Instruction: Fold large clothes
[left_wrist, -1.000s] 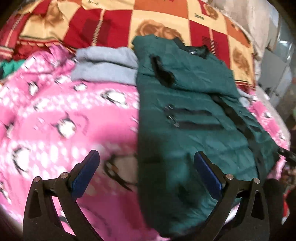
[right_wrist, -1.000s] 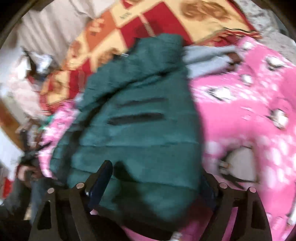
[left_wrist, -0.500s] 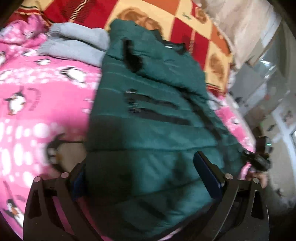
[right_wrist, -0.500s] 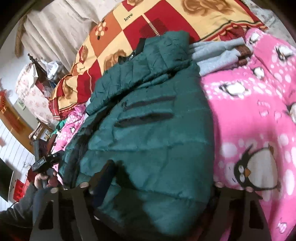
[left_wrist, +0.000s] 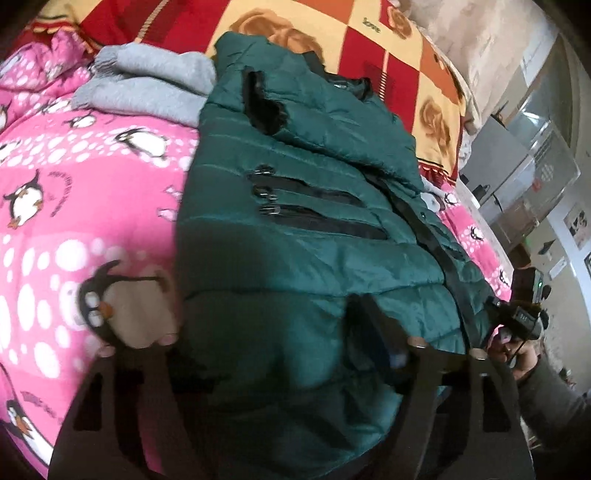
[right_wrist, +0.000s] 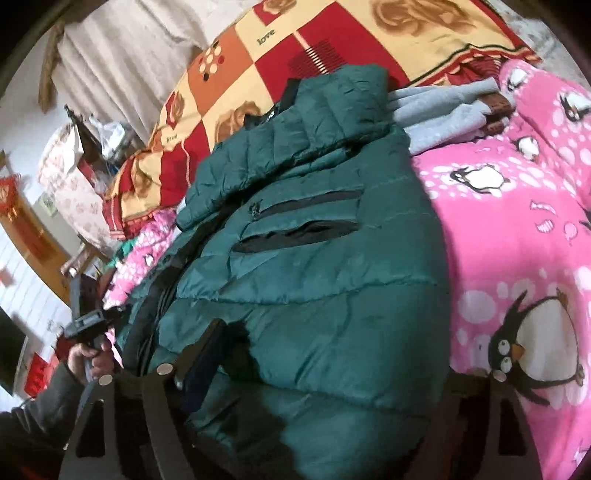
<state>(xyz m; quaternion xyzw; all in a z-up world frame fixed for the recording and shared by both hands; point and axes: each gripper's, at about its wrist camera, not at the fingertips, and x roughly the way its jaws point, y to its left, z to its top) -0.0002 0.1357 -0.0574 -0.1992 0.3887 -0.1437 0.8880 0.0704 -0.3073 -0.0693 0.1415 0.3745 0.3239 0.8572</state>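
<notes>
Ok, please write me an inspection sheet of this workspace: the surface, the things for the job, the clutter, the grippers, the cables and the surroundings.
Surface: pink penguin-print blanket over a bed; red and yellow rose-pattern quilt at the far end.
Job's things: dark green puffer jacket lying flat, two chest zip pockets up, collar at the far end.
Clutter: folded grey sweatshirt beside the jacket's collar, touching it.
Grippers: left gripper and right gripper both have wide jaws straddling the jacket's near hem; neither is closed on it.
Cables: nothing seen.
Surroundings: beige curtain; clear storage boxes by the bed.
</notes>
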